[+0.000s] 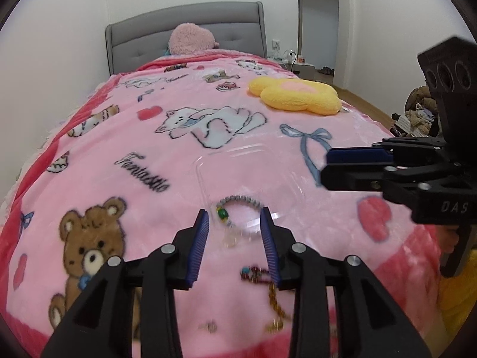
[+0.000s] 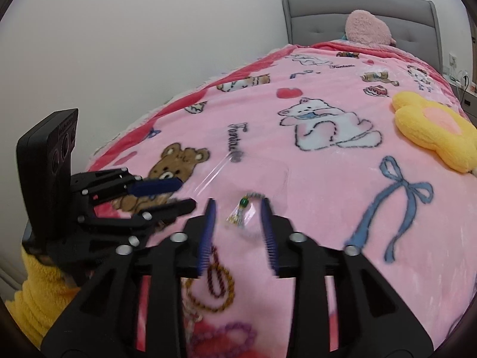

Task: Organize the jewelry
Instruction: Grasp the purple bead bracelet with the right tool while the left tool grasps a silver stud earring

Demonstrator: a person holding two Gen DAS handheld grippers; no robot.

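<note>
Flanking a beaded bracelet (image 1: 238, 214) on the pink blanket (image 1: 167, 155), both grippers' jaws released, nothing grasped.

pink cartoon blanket (image 1: 167, 161) covers the bed, printed with bears, hearts, a blue bow | yellow flower cushion (image 1: 293, 95) lies on it, far right | pink plush pillow (image 1: 192, 38) rests against grey padded headboard (image 1: 134, 44) at far end | white wall (image 1: 53, 59) on left
</note>
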